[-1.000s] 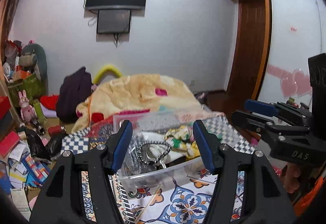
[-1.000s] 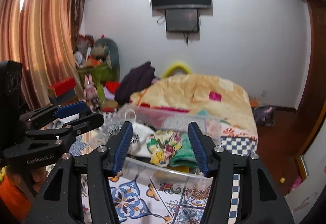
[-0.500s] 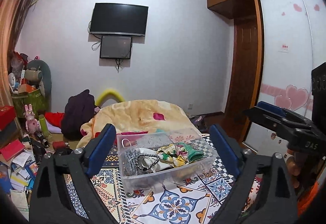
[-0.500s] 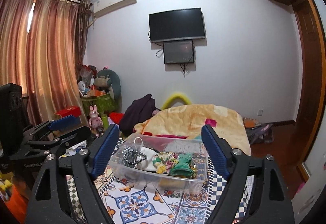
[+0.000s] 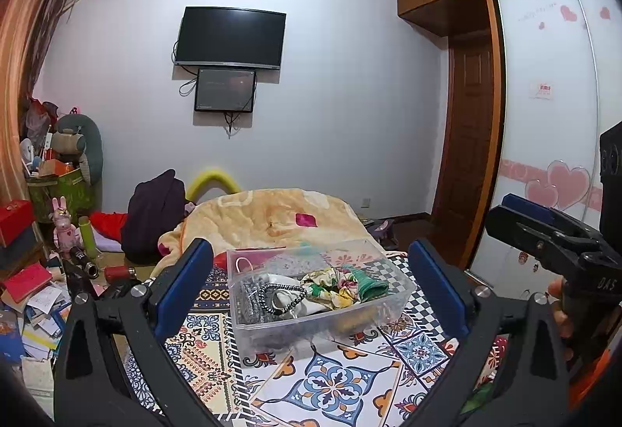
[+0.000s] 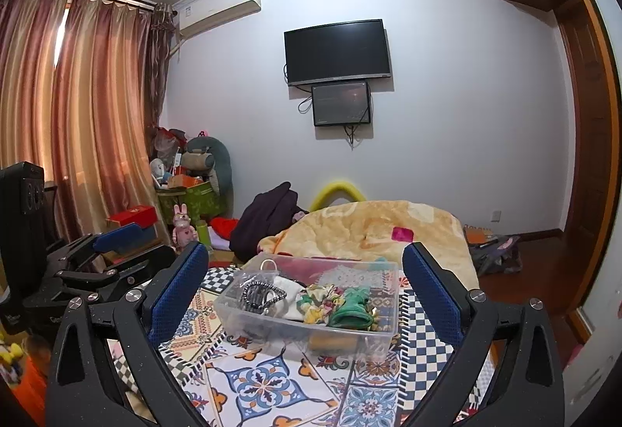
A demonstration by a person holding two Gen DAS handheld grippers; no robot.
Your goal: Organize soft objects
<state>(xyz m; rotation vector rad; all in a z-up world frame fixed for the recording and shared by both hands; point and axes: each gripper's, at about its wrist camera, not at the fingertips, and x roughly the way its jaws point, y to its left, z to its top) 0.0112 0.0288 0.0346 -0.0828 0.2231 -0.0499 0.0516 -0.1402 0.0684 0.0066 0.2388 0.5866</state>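
Note:
A clear plastic box [image 5: 322, 326] [image 6: 311, 326] stands on a patterned tablecloth [image 5: 330, 384] [image 6: 264, 384]. It holds soft items: a green cloth [image 5: 371, 285] [image 6: 350, 310], a floral scrunchie [image 5: 330, 287] [image 6: 315, 300], a black-and-white braided band [image 5: 280, 293] [image 6: 260, 293] and white fabric. My left gripper [image 5: 311, 287] is open and empty, back from the box. My right gripper [image 6: 307, 291] is open and empty, also back from it. Each gripper shows at the edge of the other's view.
A yellow blanket [image 5: 272, 217] lies heaped behind the table. Books and toys [image 5: 35, 295] clutter the floor at left. A wardrobe with heart stickers [image 5: 552, 155] stands at right. A TV [image 6: 337, 52] hangs on the far wall.
Both grippers have opened wide and pulled back and up from the box, which now looks smaller and farther away.

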